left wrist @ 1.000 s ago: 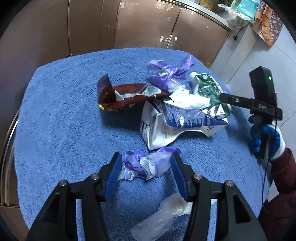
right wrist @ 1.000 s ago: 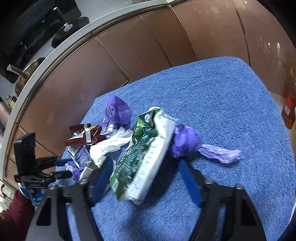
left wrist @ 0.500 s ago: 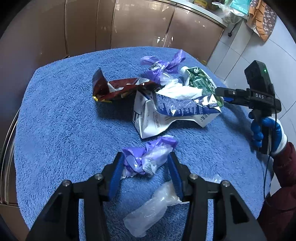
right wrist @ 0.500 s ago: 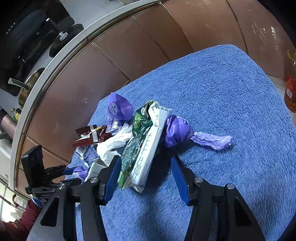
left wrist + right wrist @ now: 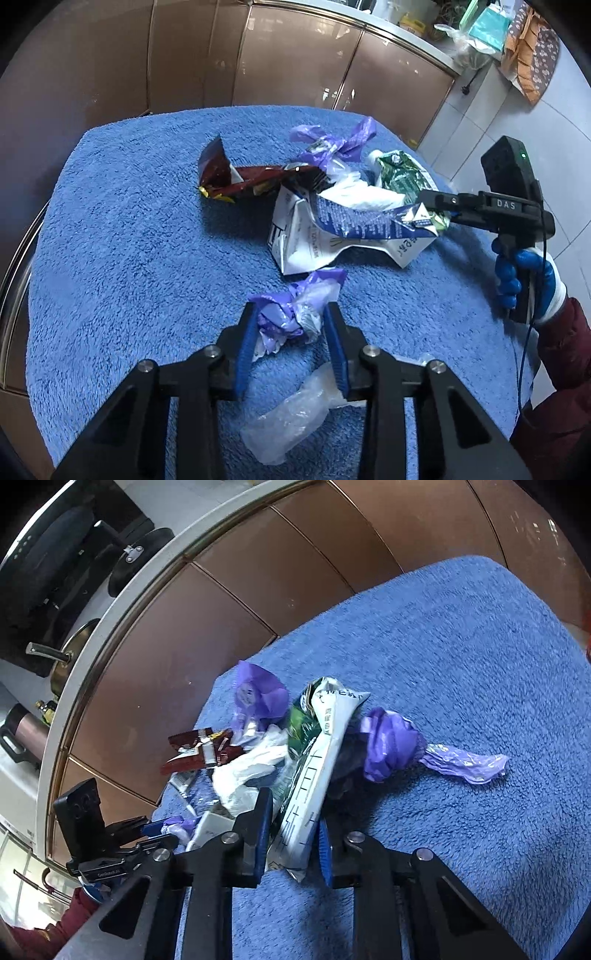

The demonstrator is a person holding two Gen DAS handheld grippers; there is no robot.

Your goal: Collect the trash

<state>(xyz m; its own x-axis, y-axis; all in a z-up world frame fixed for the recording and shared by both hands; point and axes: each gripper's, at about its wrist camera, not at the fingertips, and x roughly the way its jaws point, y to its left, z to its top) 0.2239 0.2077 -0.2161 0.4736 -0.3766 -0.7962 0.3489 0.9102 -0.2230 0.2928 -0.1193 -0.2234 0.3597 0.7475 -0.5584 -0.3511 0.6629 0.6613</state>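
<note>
Through my left wrist camera, my left jaws (image 5: 291, 345), pitched steeply down at the blue terry-covered table (image 5: 129, 258), have just been closing around the crumpled purple-and-clear plastic wad (image 5: 291, 314) near me; both blue pads look to be touching its sides, a light pinch at best. The wad is springy, so I judge it could squirt out forward or tear as I lift, and the clear crumpled plastic film (image 5: 295, 413) lying under my right finger might snag and drag along. Farther off lie the torn white-and-blue printed pouch (image 5: 332, 236) and the dark red foil wrapper (image 5: 240, 177). Through my right wrist camera, my right jaws (image 5: 293, 836), angled more shallowly, have just been closing and now clamp the near end of the green-and-white snack bag (image 5: 314, 775). I hold only its edge, so the long bag could sag, slip, or sweep the knotted purple plastic bag (image 5: 391, 746) touching its right side.
</note>
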